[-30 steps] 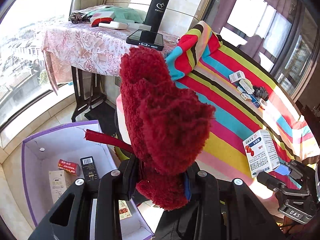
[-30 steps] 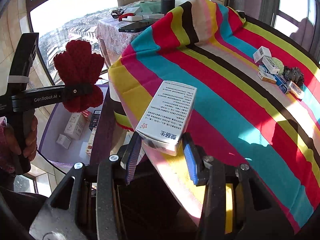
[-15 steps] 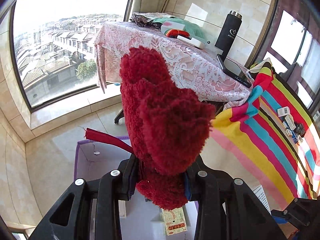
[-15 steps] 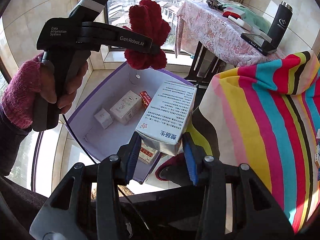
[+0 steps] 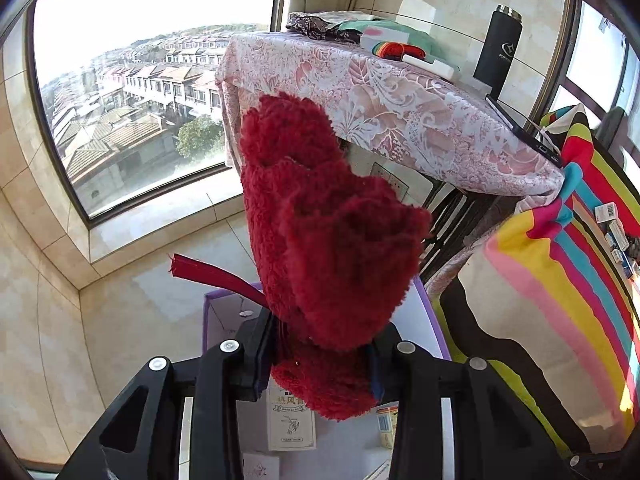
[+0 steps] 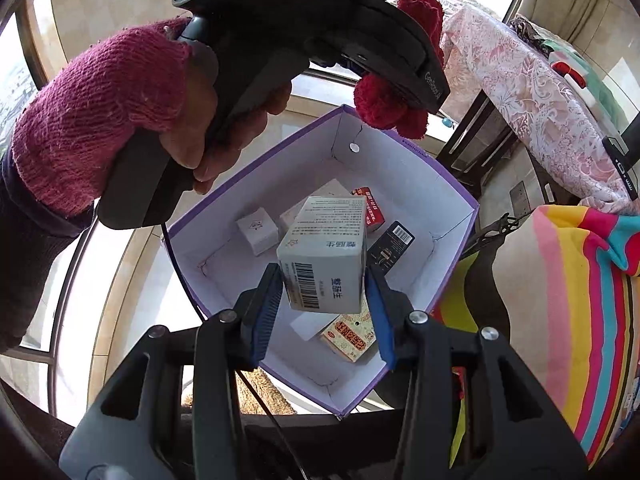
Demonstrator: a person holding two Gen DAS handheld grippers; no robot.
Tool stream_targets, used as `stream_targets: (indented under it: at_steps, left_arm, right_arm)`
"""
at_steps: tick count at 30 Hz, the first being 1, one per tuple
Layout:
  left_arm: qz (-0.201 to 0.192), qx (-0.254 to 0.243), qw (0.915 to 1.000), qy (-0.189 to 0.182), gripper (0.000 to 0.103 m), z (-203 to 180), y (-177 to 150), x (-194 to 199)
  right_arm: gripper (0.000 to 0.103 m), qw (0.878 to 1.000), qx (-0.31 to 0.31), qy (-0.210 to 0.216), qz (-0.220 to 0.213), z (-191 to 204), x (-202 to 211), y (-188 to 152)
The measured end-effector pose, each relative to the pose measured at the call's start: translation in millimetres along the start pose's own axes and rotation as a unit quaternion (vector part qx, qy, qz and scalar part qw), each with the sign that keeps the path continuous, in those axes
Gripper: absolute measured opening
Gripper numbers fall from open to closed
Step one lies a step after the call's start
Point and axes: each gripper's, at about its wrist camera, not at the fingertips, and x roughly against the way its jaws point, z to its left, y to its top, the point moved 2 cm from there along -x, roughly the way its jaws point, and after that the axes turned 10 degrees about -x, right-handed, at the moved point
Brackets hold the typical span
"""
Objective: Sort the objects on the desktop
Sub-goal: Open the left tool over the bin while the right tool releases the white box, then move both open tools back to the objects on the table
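Sorting is midway: both tools are loaded above the purple box, with more items waiting on the striped surface.

Left wrist view: the left tool (image 5: 320, 364) is clamped on a fluffy red cloth (image 5: 328, 240) that fills the centre; the purple box (image 5: 430, 316) shows below at 6 o'clock, and small packets (image 5: 608, 216) remain on the striped surface (image 5: 560, 280) at 3 o'clock. Right wrist view: the right tool (image 6: 322, 308) grips a white carton (image 6: 324, 256) directly over the purple box, where several small boxes (image 6: 258, 230) already lie; the left hand (image 6: 208, 120) sits at 11 o'clock. Judging by this, two drops come next, then more fetching.
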Motion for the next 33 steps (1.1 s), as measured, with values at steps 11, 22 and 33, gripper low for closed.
stream_targets:
  at_steps: [11, 22, 33]
  left_arm:
    - [0.001, -0.001, 0.9999, 0.016, 0.081, 1, 8, 0]
    - [0.022, -0.024, 0.9982, -0.05, 0.082, -63, 16, 5]
    - [0.024, -0.179, 0.9571, -0.227, 0.083, -262, 39, 26]
  right_arm:
    - [0.071, 0.993, -0.1, -0.004, -0.061, -48, 24, -5]
    - [0.077, 0.935, -0.307, -0.055, -0.168, -168, 117, -45]
    - [0.09, 0.826, -0.491, -0.175, -0.216, -285, 193, -166]
